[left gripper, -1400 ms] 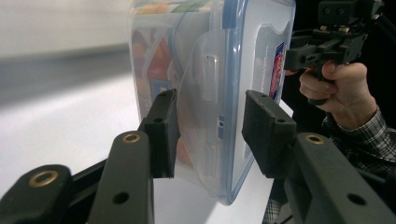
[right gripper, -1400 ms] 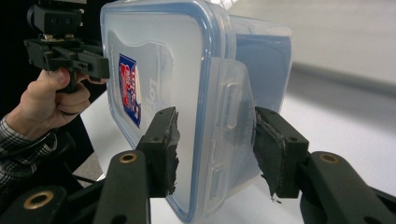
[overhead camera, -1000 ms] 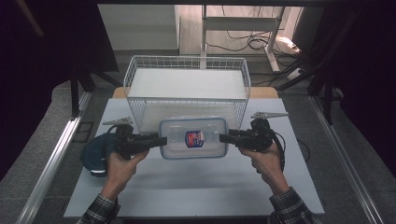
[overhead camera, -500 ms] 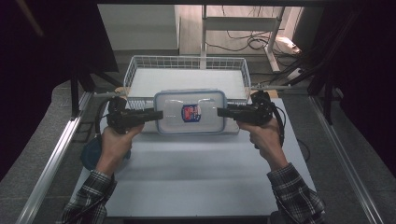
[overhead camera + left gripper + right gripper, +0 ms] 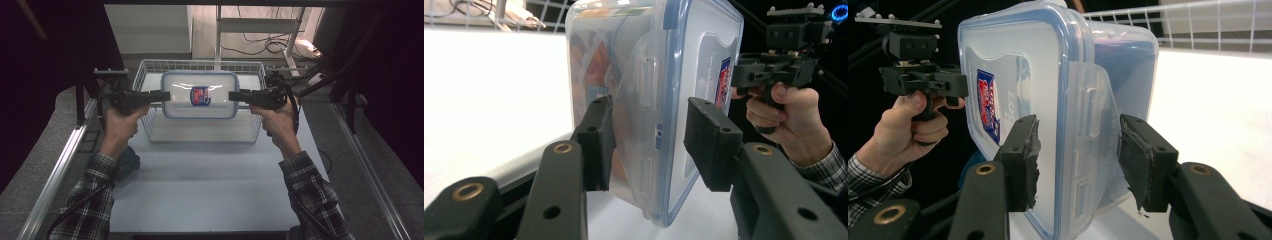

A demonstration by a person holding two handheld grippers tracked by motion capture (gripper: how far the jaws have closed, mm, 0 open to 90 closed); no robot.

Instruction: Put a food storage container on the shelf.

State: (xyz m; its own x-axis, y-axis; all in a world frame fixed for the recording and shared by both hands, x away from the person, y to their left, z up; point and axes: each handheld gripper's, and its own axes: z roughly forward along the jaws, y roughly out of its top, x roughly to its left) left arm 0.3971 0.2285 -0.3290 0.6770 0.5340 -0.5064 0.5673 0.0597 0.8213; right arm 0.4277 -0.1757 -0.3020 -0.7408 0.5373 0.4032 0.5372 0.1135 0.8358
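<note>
Table (image 5: pixel 210 190) lies under your arms, with a wire basket (image 5: pixel 200 131) at its far end. You hold the box (image 5: pixel 199 95) flat in the air over the basket. Your left gripper (image 5: pixel 167 94) and right gripper (image 5: pixel 231 95) each squeeze one end of it.

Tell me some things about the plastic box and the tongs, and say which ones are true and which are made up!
1. Two tongs hold the plastic box, one at each end. True: the left tongs and right tongs grip its short ends.
2. The box has no lid. False: a blue-rimmed lid is clipped on.
3. The box is over the wire basket. True.
4. The lid has a red and blue sticker. True.
5. The box is lying on the white table. False: it is held up in the air.
</note>
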